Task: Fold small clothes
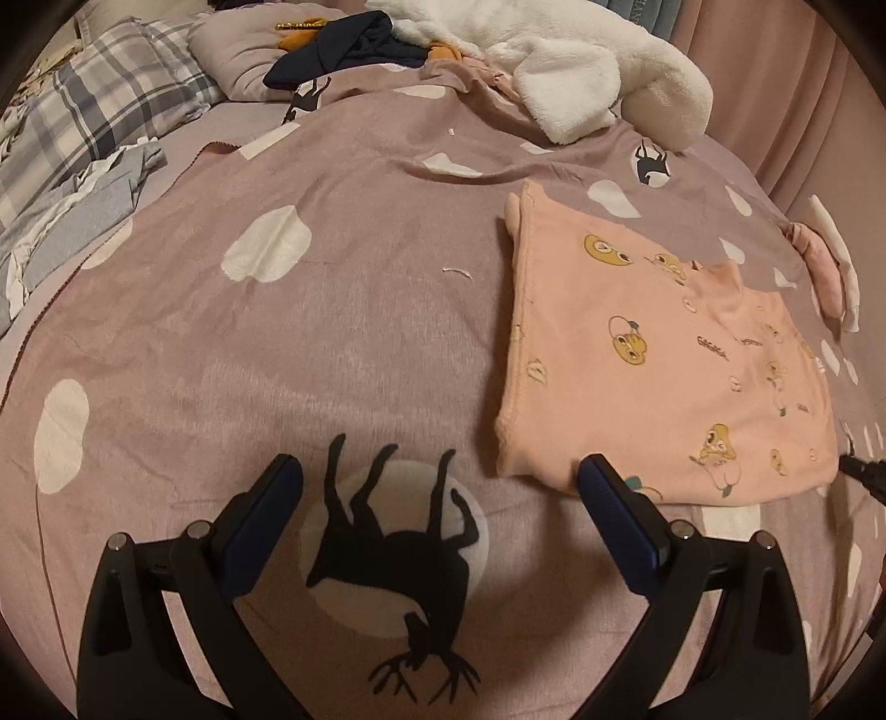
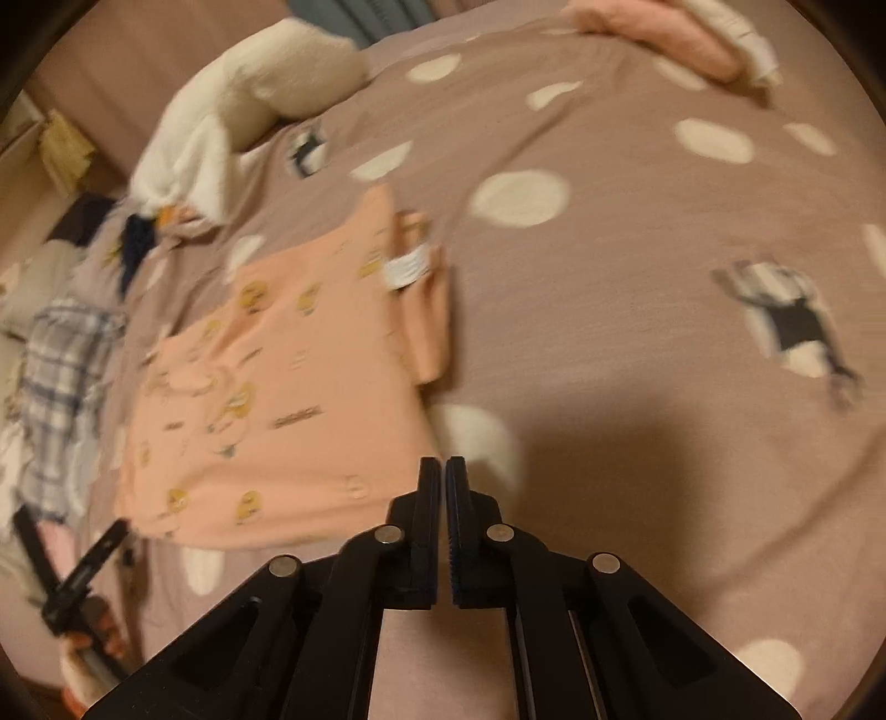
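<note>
A small pink top [image 1: 664, 343] printed with yellow cartoon faces lies folded flat on the bedspread, on the right of the left wrist view. My left gripper [image 1: 440, 471] hovers open over a deer print. Its right finger is at the top's near-left corner, and nothing is between its fingers. In the blurred right wrist view the same pink top [image 2: 266, 387] lies on the left. My right gripper [image 2: 444, 465] is shut with nothing visible between its pads, just beside the top's near-right corner.
The mauve bedspread [image 1: 332, 332] has white cloud and deer prints. A white fleece garment [image 1: 581, 72] and a dark garment [image 1: 354, 50] lie at the far end. A plaid pillow [image 1: 99, 105] and grey-blue clothes [image 1: 72, 210] are on the left, and a pink folded item [image 1: 825, 266] is on the right.
</note>
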A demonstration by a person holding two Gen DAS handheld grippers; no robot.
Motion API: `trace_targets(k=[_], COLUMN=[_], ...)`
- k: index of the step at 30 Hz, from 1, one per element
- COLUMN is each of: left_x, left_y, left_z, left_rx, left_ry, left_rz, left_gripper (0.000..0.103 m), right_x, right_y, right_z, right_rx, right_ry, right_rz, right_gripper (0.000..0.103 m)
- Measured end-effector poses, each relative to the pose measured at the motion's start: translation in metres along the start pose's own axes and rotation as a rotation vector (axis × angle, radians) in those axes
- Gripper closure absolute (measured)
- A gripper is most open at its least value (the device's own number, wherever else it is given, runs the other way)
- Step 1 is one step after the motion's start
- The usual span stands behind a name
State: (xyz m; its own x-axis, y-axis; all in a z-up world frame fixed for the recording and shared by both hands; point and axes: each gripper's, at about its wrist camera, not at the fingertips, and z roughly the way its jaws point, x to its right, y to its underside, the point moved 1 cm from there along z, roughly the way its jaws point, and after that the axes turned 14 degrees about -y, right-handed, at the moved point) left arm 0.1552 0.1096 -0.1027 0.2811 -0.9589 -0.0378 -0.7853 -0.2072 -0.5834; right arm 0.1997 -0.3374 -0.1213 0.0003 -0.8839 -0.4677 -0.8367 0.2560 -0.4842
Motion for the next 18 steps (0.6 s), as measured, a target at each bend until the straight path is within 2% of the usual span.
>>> trace_targets(k=[1,3,7,8,10,11,12,16,18], left_x=[0.001,0.002,0.007,0.010,0.013,0.016,0.017,0.020,0.020], left_y=[0.000,-0.002,-0.001,0.000,0.002,0.004,0.006,0.018,0.025], left_z=[-0.001,-0.005,-0.018,-0.022,-0.027,-0.030,-0.031,-0.035,-0.037], left_rx=[-0.002,0.004,0.039,0.049,0.058,0.062,0.061,0.042,0.035], left_ry=[0.007,0.020,0.023,0.021,0.032,0.041,0.042,0.067,0.105], left_rz=[-0.003,-0.015,-0.025,-0.022,-0.016,-0.012,-0.010,0.019,0.027], left_gripper=[0.003,0.003,0.003,0.003,0.003,0.003,0.003,0.002,0.002], right_x=[0.004,0.009,0.011,0.011,0.012,0.013,0.011,0.007,0.002], right_y=[0.002,0.009,0.023,0.026,0.032,0.033,0.036,0.048,0.052], right_z=[-0.003,-0.008,-0.021,-0.022,-0.020,-0.018,-0.017,-0.011,-0.008], right_rx=[-0.012,-0.041,-0.014,-0.012,-0.023,-0.021,-0.011,-0.007,-0.007], right_ry=[0.043,-0.002,-0.035,-0.034,-0.045,-0.058,-0.080,-0.192,-0.209], right_rz=[0.011,0.047,0.054,0.054,0.078,0.097,0.118,0.194,0.202], right_gripper=[0.102,0.101,0.097,0.093,0.070,0.051,0.045,0.042,0.034])
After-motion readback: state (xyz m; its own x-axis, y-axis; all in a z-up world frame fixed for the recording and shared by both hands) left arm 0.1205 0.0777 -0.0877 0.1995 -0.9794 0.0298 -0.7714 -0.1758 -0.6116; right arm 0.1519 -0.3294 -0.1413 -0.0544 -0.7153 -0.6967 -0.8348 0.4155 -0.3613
